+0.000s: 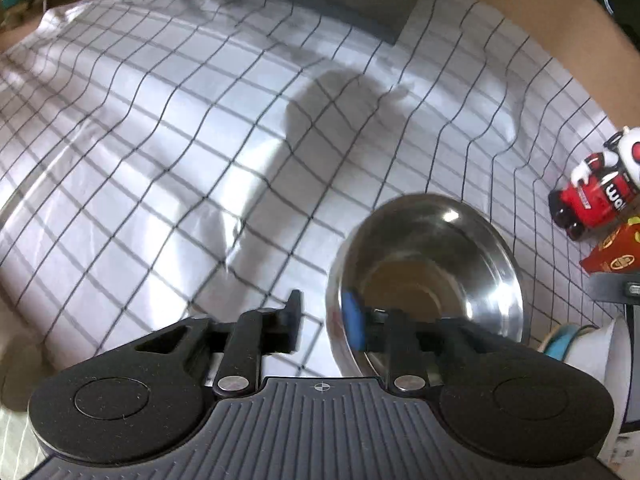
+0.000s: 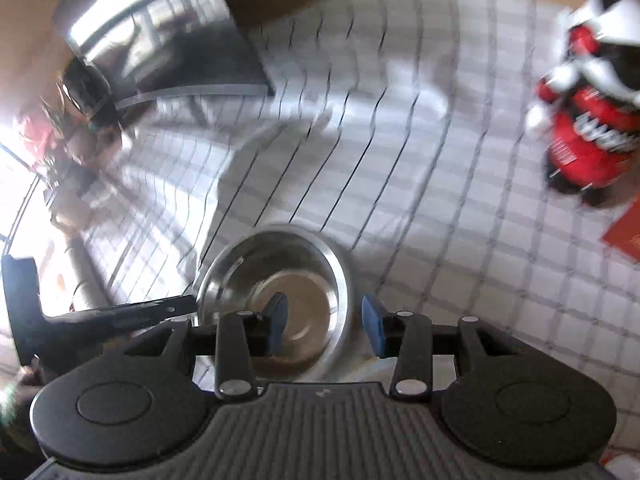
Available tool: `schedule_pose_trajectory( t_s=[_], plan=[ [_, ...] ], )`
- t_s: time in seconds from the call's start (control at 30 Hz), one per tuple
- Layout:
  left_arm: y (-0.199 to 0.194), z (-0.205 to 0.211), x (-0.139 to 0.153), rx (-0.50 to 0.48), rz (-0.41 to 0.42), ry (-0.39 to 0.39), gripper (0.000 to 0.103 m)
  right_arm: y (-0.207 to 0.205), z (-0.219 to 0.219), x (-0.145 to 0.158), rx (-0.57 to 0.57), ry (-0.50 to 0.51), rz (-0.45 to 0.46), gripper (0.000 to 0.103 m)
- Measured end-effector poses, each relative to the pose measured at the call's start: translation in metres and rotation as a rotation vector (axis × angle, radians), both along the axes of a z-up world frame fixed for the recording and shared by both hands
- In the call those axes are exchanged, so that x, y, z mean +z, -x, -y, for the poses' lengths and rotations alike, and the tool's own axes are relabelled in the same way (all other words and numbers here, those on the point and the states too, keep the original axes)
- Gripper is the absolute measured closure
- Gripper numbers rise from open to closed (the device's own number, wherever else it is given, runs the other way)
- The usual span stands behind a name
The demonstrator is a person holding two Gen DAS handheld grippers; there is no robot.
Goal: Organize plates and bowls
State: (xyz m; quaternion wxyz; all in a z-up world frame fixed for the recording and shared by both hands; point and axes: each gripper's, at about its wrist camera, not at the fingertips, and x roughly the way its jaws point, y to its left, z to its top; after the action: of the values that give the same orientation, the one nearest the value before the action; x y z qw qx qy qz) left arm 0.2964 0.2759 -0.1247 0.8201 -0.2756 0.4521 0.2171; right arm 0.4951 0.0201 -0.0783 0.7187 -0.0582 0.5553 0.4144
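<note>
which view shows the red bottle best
The left wrist view: the red bottle is fairly sharp at the right edge, lying on the checked cloth, its label partly readable. In the right wrist view the bottle looks bigger but is smeared by motion blur.

One steel bowl [image 1: 426, 276] on checked cloth [image 1: 180, 140], just ahead of left gripper [image 1: 326, 320], rim between its fingers; same bowl sits under right gripper [image 2: 324, 322]. Two grippers in all. One red-and-white bottle [image 1: 596, 192], far right of left gripper. One red box [image 1: 612, 254], right of it, near bottle. One stack of light dishes [image 1: 580, 344] at right edge, number in stack unclear.
</note>
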Motion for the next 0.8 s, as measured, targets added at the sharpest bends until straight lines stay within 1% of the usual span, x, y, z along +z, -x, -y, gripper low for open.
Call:
schedule_pose_trajectory(
  t_s=[0.03, 0.1, 0.13, 0.2, 0.27, 0.37, 0.4, 0.47, 0.53, 0.6, 0.67, 0.73, 0.8],
  plan=[
    [0.003, -0.003, -0.003, -0.009, 0.009, 0.006, 0.062, -0.001, -0.012, -0.006, 0.007, 0.033, -0.019, 0.062],
    [0.006, -0.01, -0.009, -0.029, 0.04, 0.048, 0.062, -0.004, -0.035, -0.018, 0.007, 0.117, -0.03, 0.062],
    [0.006, -0.014, -0.012, -0.041, 0.047, 0.07, 0.064, -0.004, -0.043, -0.024, 0.002, 0.159, -0.024, 0.062],
    [0.005, -0.018, -0.024, -0.059, 0.044, 0.139, 0.064, -0.007, -0.059, -0.038, -0.011, 0.246, -0.003, 0.062],
    [0.004, -0.019, -0.032, -0.082, 0.041, 0.193, 0.064, -0.011, -0.069, -0.052, -0.045, 0.309, -0.014, 0.062],
    [0.002, -0.017, -0.043, -0.121, 0.044, 0.243, 0.062, -0.015, -0.079, -0.071, -0.058, 0.353, -0.1, 0.061],
    [0.0, -0.019, -0.048, -0.123, 0.044, 0.262, 0.062, -0.013, -0.082, -0.074, -0.067, 0.368, -0.1, 0.057],
    [-0.002, -0.021, -0.054, -0.121, 0.051, 0.31, 0.065, -0.008, -0.09, -0.077, -0.051, 0.405, -0.045, 0.057],
    [-0.004, -0.021, -0.057, -0.132, 0.067, 0.337, 0.065, -0.006, -0.096, -0.083, -0.048, 0.449, -0.02, 0.057],
    [-0.005, -0.022, -0.059, -0.14, 0.07, 0.348, 0.065, -0.007, -0.099, -0.091, -0.07, 0.488, -0.015, 0.057],
    [-0.005, -0.022, -0.06, -0.152, 0.075, 0.352, 0.066, -0.009, -0.099, -0.093, -0.112, 0.493, -0.002, 0.057],
    [-0.005, -0.025, -0.061, -0.159, 0.077, 0.365, 0.068, -0.008, -0.101, -0.094, -0.113, 0.505, 0.004, 0.057],
    [-0.007, -0.029, -0.063, -0.167, 0.073, 0.383, 0.069, -0.007, -0.105, -0.097, -0.109, 0.526, -0.018, 0.057]
  ],
)
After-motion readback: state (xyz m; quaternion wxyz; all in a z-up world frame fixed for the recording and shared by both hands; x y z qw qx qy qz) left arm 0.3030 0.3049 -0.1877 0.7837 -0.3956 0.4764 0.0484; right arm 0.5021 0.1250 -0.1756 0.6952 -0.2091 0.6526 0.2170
